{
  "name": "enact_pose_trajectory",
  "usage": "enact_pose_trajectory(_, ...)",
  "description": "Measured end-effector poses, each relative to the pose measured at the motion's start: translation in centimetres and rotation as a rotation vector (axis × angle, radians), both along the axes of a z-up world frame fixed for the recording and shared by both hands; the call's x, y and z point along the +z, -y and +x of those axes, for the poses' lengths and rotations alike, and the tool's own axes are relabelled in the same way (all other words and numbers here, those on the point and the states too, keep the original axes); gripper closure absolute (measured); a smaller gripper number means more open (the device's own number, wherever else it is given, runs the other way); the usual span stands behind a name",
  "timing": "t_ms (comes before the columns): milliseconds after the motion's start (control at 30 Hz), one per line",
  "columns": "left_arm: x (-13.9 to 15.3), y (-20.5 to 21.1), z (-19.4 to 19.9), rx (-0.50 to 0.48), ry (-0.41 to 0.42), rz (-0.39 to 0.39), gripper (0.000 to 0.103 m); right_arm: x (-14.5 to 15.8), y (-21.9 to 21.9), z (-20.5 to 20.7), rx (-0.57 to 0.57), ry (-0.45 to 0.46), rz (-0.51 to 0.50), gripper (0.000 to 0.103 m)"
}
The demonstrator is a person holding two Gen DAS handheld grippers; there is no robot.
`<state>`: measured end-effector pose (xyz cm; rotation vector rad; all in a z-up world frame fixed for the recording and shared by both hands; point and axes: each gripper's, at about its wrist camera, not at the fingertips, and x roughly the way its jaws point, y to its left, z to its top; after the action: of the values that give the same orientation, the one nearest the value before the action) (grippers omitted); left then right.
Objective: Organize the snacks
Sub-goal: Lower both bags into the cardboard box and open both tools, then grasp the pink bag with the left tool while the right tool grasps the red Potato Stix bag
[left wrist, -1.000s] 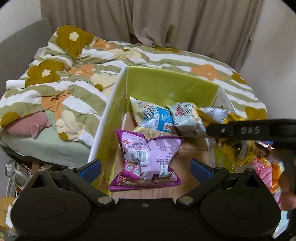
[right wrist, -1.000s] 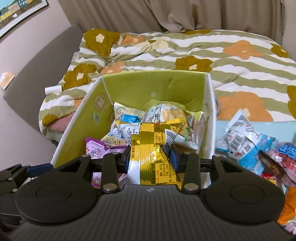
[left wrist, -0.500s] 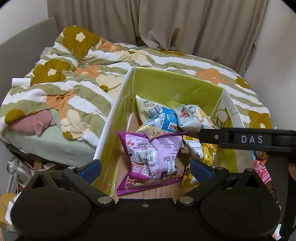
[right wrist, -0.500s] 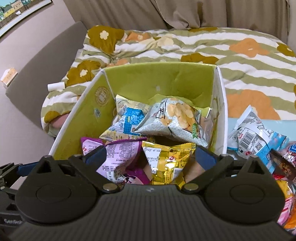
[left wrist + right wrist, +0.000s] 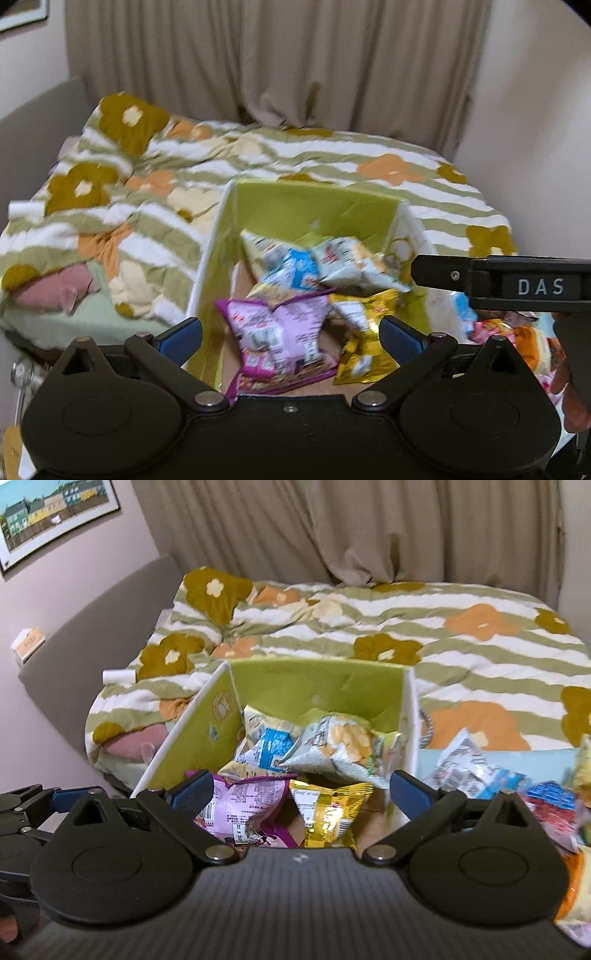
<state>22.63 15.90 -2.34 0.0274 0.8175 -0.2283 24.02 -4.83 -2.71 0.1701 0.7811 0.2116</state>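
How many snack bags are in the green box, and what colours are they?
Purple bag: 1
Gold bag: 1
Blue and white bag: 1
Grey bag with chips pictured: 1
Total: 4 bags showing in the green box. More may hide underneath, and a pile of other snacks lies outside it.

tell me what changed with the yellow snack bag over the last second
The right tool let go of the yellow bag: it was clamped between the pads a second ago and now lies in the green box beside the purple bag, with the tool open and pulled back. The left tool stayed open and empty, and the other bags kept their places.
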Motion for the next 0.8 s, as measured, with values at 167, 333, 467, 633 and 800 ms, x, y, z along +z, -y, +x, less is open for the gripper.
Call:
enact_pose_trajectory(167, 0.8, 2.0, -0.8, -0.097, 0.048, -0.019, 0.0, 1.8, 2.1, -2.9, -0.099, 0.05, -0.054, 0.0)
enact_pose_trajectory(333, 1.3, 4.7, -2.0, -0.172, 0.078, -0.027, 0.0, 2.8, 6.0, -5.8, -0.185, 0.079, -0.084, 0.0)
enact_pose_trajectory(467, 1.5, 7.6, -3.0, -0.212, 0.097, -0.022, 0.0, 3.1, 10.4, -7.9, -0.256, 0.095, -0.1, 0.0)
enact_pose_trajectory(633, 1.3, 12.3, -4.6, -0.225, 0.094, -0.043, 0.0, 2.9, 16.5, -9.9, -0.317, 0.091, -0.121, 0.0)
enact_pose_trajectory(800, 0.4, 18.2, -6.5, -0.267, 0.076, -0.052, 0.0, 1.7, 22.7, -11.7, -0.348, 0.059, -0.147, 0.0)
